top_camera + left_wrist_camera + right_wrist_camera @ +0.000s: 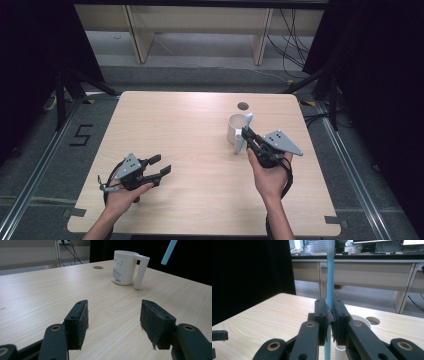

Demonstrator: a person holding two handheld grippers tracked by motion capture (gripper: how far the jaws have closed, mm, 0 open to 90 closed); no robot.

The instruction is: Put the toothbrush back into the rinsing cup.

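Right hand-held gripper (329, 322) clamps blue stick (329, 277) beside mug (235, 129) | left hand-held gripper (113, 322) released, path unobstructed

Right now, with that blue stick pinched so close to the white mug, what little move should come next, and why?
Probably lower the right gripper so the blue stick drops into the white mug. The stick is clamped upright just beside the mug's open rim, while the left gripper waits open, well away.
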